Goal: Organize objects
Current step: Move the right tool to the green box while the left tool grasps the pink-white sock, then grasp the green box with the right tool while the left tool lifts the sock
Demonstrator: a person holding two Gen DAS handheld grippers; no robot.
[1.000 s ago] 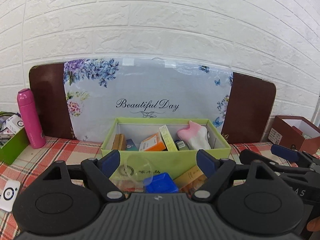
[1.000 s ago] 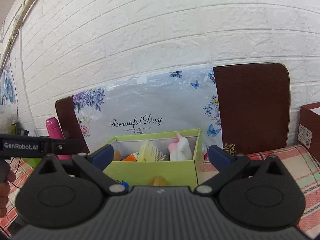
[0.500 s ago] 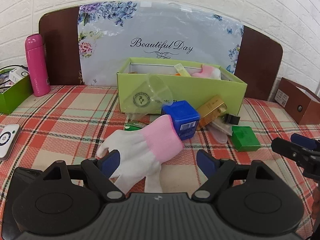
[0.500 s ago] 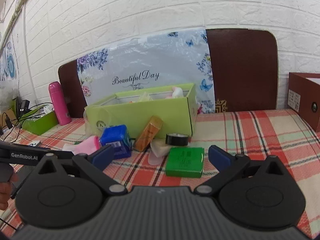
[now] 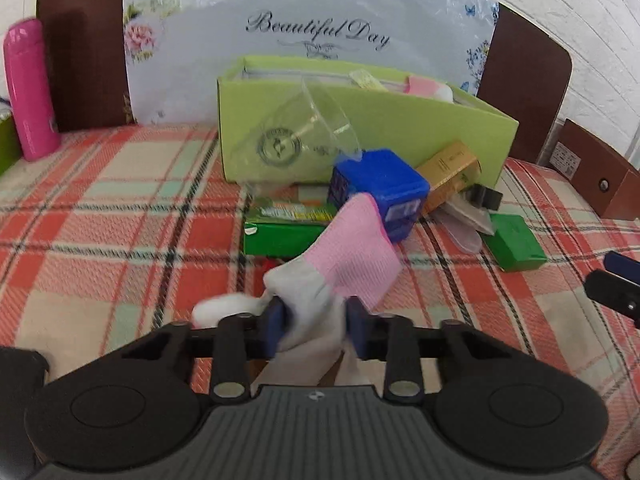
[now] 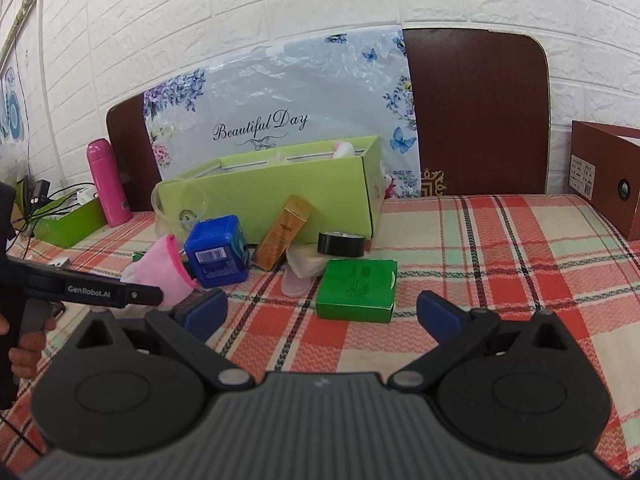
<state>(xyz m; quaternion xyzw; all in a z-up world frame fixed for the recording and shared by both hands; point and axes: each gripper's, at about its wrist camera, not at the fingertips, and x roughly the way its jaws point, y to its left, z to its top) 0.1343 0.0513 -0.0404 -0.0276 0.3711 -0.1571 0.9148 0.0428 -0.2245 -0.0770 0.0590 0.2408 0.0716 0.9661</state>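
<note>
A white glove with a pink cuff [image 5: 352,248] lies on the plaid tablecloth in front of the lime green box [image 5: 400,128]. My left gripper [image 5: 314,320] is closing, and its blue pads press on the glove's white part between them. In the right wrist view the glove [image 6: 160,268] lies left of the blue box [image 6: 218,248], with the left gripper's finger [image 6: 132,296] across it. My right gripper [image 6: 322,310] stands open and holds nothing, just before a flat green box [image 6: 356,288].
A gold carton [image 6: 284,232], a black tape roll [image 6: 340,244] and a clear cup [image 5: 296,136] crowd the lime box's front. A long green packet [image 5: 284,232] lies under the glove's cuff. Pink bottle [image 6: 106,180] at left, brown box [image 6: 604,176] at right.
Both grippers came down from the lime box to the table. The left one moved onto the white glove and its jaws went from wide open to pinching the glove.
</note>
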